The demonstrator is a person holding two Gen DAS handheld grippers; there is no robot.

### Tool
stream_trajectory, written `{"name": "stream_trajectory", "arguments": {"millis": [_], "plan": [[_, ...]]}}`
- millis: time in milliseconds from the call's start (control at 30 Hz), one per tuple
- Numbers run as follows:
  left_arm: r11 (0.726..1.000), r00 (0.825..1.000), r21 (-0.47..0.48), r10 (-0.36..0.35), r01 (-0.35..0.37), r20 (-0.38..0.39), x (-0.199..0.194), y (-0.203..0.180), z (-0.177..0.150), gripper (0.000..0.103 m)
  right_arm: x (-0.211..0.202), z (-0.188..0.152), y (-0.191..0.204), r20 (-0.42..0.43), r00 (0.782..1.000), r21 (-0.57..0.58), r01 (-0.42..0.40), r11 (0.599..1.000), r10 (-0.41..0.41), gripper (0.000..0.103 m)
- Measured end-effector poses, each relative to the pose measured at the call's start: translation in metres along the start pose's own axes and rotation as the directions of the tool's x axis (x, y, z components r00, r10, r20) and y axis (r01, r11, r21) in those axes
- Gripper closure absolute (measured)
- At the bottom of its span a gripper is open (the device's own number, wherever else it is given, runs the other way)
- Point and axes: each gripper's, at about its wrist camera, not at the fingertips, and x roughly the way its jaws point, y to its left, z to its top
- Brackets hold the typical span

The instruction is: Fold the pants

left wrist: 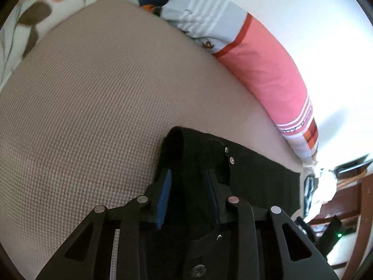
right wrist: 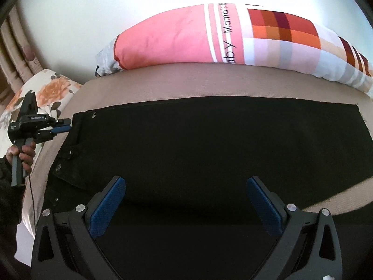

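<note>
My left gripper [right wrist: 66,126] points at the waistband corner of the pants [right wrist: 209,154], its fingers drawn in narrow. From the left wrist view dark cloth fills the gap between the blue pads [left wrist: 164,200]; I think they pinch it, though black on black makes that hard to judge. A hand [right wrist: 22,155] wraps its handle. My right gripper [right wrist: 186,207] hangs over the near edge, fingers spread wide, nothing between them.

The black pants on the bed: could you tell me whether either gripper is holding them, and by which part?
The left gripper grips the black pants at the waistband end, by the far corner. The right gripper hovers open over the pants, holding nothing.
</note>
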Motion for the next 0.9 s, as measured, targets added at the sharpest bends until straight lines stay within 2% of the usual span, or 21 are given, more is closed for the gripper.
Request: {"name": "stream_trajectory", "arguments": {"millis": [100, 200, 333, 433, 567, 633, 700, 733, 833, 900], "plan": [[0.997, 0.998, -0.023, -0.068, 0.068, -0.010, 0.005, 0.001, 0.000, 0.072, 0.006, 0.002, 0.004, -0.006, 1.000, -0.007, -0.002, 1.000, 0.002, 0.000], [0.997, 0.997, -0.006, -0.072, 0.072, -0.015, 0.013, -0.006, 0.004, 0.072, 0.008, 0.004, 0.009, -0.006, 1.000, -0.021, 0.001, 1.000, -0.001, 0.000], [0.991, 0.991, -0.023, -0.135, 0.135, -0.001, 0.019, -0.010, 0.014, 0.072, 0.010, 0.006, 0.010, -0.003, 1.000, -0.026, 0.004, 1.000, -0.004, 0.000], [0.989, 0.990, -0.021, -0.143, 0.143, 0.001, 0.028, -0.011, 0.023, 0.072, 0.015, 0.008, 0.009, -0.007, 1.000, -0.024, 0.004, 1.000, -0.004, 0.000], [0.987, 0.989, -0.064, -0.150, 0.149, -0.014, 0.046, -0.007, 0.027, 0.072, 0.022, 0.014, 0.006, -0.017, 1.000, -0.020, -0.005, 1.000, 0.004, 0.000], [0.988, 0.990, -0.064, -0.144, 0.144, 0.006, 0.047, -0.007, 0.026, 0.072, 0.025, 0.019, 0.003, -0.021, 1.000, -0.028, -0.004, 1.000, 0.004, 0.000], [0.989, 0.991, -0.064, -0.135, 0.136, 0.019, 0.046, -0.008, 0.025, 0.079, 0.029, 0.024, 0.000, -0.028, 1.000, -0.044, -0.003, 0.999, 0.002, 0.000], [0.991, 0.993, -0.066, -0.113, 0.115, 0.031, 0.045, -0.010, 0.023, 0.093, 0.030, 0.027, -0.001, -0.031, 1.000, -0.055, 0.000, 0.999, -0.002, 0.000], [0.995, 0.993, -0.022, -0.092, 0.094, 0.077, 0.032, -0.022, 0.014, 0.095, 0.035, 0.038, -0.009, -0.049, 0.999, -0.098, -0.013, 0.995, 0.008, 0.000], [0.995, 0.988, 0.045, -0.095, 0.090, 0.119, 0.018, -0.039, 0.007, 0.095, 0.040, 0.049, -0.014, -0.075, 0.997, -0.147, -0.041, 0.988, 0.031, 0.000]]}}
